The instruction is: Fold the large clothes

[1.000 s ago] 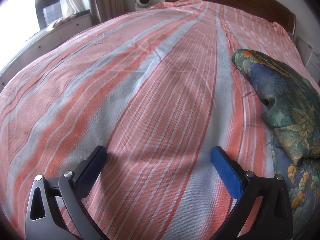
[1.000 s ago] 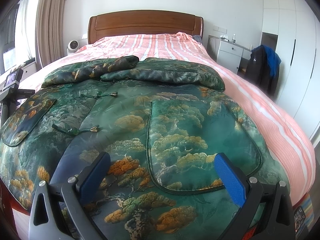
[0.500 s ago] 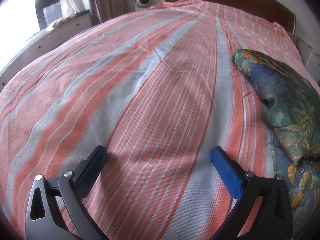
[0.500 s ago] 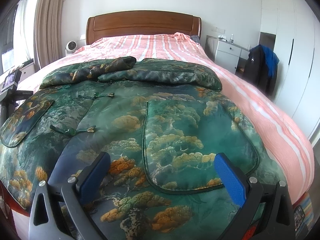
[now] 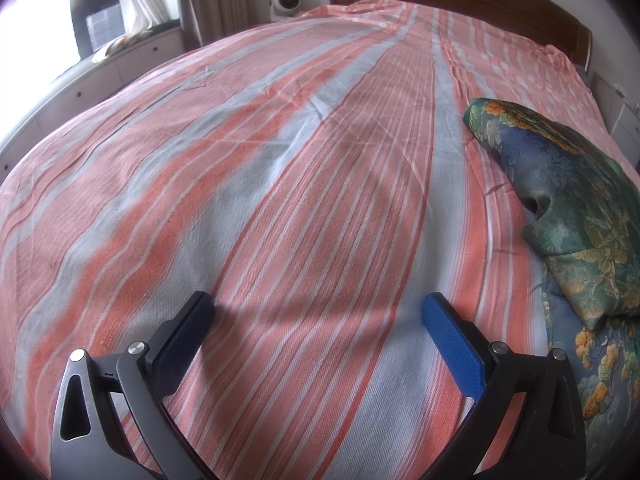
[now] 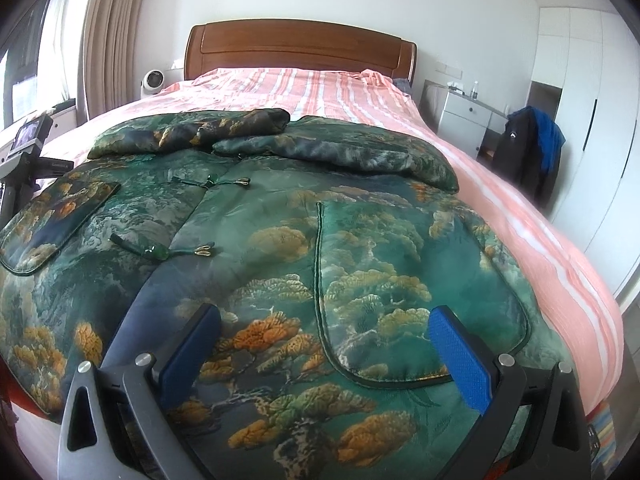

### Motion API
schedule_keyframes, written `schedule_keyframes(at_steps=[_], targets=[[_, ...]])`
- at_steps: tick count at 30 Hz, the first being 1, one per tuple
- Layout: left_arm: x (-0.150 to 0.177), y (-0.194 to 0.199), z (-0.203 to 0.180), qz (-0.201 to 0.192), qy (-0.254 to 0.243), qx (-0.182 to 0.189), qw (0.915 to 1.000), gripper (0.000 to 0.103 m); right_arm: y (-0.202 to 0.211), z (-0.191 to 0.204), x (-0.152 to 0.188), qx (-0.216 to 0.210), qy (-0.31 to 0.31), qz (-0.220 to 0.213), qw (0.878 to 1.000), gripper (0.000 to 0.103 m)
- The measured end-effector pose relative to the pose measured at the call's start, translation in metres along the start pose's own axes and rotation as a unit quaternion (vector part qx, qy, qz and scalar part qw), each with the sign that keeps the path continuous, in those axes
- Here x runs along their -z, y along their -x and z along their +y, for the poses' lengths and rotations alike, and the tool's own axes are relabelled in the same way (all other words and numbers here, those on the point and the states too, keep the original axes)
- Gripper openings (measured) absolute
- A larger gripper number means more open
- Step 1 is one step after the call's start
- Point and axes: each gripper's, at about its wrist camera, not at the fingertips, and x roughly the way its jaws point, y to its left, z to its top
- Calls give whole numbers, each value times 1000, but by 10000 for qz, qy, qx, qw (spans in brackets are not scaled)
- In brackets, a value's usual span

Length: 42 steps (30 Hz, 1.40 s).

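Observation:
A large green padded jacket (image 6: 280, 248) with gold and orange pine patterns lies spread face up on the bed, both sleeves (image 6: 332, 148) folded across its chest near the collar end. My right gripper (image 6: 324, 320) hovers open over its hem, beside a big patch pocket (image 6: 408, 300), with nothing between the blue pads. In the left wrist view only one sleeve end of the jacket (image 5: 568, 196) shows at the right edge. My left gripper (image 5: 316, 312) stands open low over the bare striped sheet, left of that sleeve, holding nothing.
The bed has a pink and white striped sheet (image 5: 280, 152) and a wooden headboard (image 6: 300, 48). A small white fan (image 6: 152, 79) and curtains stand left of it. A white nightstand (image 6: 464, 112) and a dark jacket on a chair (image 6: 528, 152) are to the right.
The right wrist view has shifted slightly, so the right gripper has moved a little over the hem. The left gripper and the jacket have not moved.

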Motion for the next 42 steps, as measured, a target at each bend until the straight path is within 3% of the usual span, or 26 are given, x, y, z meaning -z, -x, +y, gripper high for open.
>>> schedule_keyframes(at_steps=[19,24,27,31,34,36,38,39,42], targets=[[0,1,0,34,-9,-28,10000,103,-1,3,1,-33,33,24,10000,102],[-3,5,0,366,-207,171,9990,103,-4,3,0,-61,26,56,10000,102],[1,28,4,573,-270,441,9970,102,-3,-3,-2,-170,-75,57,9998,102],[28,98,2,660,-744,1578,9825,102,18,-64,-20,-299,-976,-148,9947,102],[68,132,-5,1167,-1248,2330,9574,102,28,-134,-32,-296,-1693,-220,9849,102],[95,137,-10,1472,-1504,2480,9456,102,24,-169,-35,-336,-1858,9,9820,102],[118,137,-16,1647,-1703,2413,9411,102,10,-193,-30,-583,-1921,479,9785,102],[126,135,-17,1374,-2418,2311,9323,102,-1,-203,-23,-856,-2006,860,9721,102],[136,135,-17,1276,-2398,2317,9341,102,-18,-215,-4,-1278,-2201,1469,9559,102]])
